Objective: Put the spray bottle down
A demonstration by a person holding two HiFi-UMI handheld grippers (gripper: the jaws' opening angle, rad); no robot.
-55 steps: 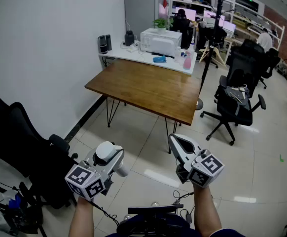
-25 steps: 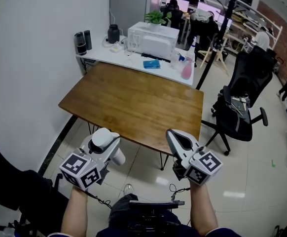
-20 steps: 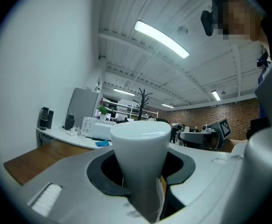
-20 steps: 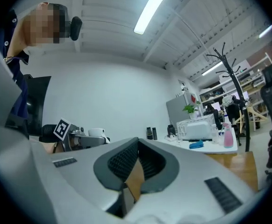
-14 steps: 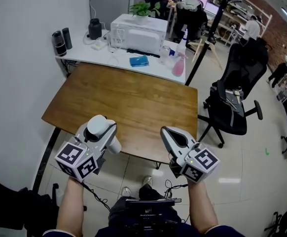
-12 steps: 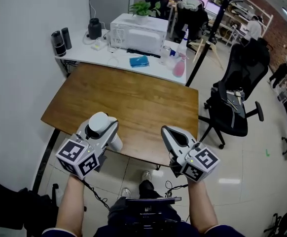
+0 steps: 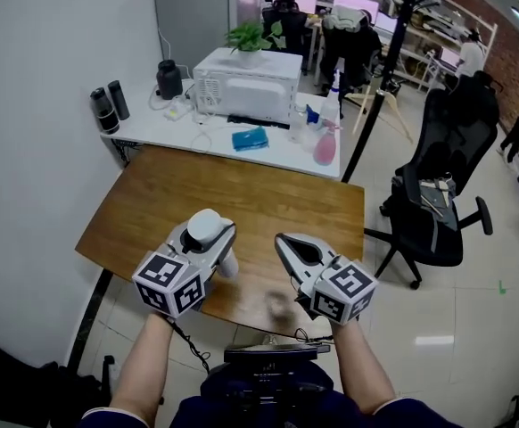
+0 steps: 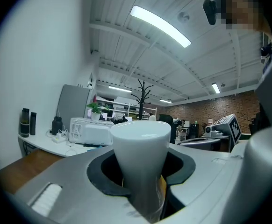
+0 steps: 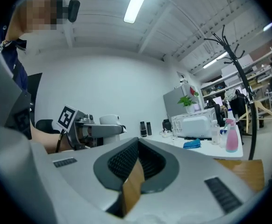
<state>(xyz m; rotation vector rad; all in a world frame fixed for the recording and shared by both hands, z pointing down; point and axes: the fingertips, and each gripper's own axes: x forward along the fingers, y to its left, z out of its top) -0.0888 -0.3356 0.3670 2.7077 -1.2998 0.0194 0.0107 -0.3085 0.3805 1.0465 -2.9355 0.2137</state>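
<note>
A white spray bottle (image 7: 203,229) sits upright between the jaws of my left gripper (image 7: 213,235), which is shut on its body. In the left gripper view the bottle's pale tapering body (image 8: 140,153) fills the gap between the jaws. My right gripper (image 7: 283,242) is level beside it on the right, jaws together with nothing in them. Seen from the right gripper view, the closed jaws (image 9: 135,148) point toward the white desk, and the left gripper holding the bottle (image 9: 109,121) shows at left. Both grippers hover over the near edge of the wooden table (image 7: 268,199).
Behind the wooden table stands a white desk (image 7: 175,127) with a microwave (image 7: 246,83), a blue cloth (image 7: 249,138), a pink spray bottle (image 7: 325,147) and dark flasks (image 7: 110,107). A black office chair (image 7: 438,208) and a coat-stand pole (image 7: 375,78) are at right. A white wall is at left.
The view has closed in on the wooden table. Both grippers, earlier over the floor short of it, now hang over its near edge. The bottle stays in the left gripper.
</note>
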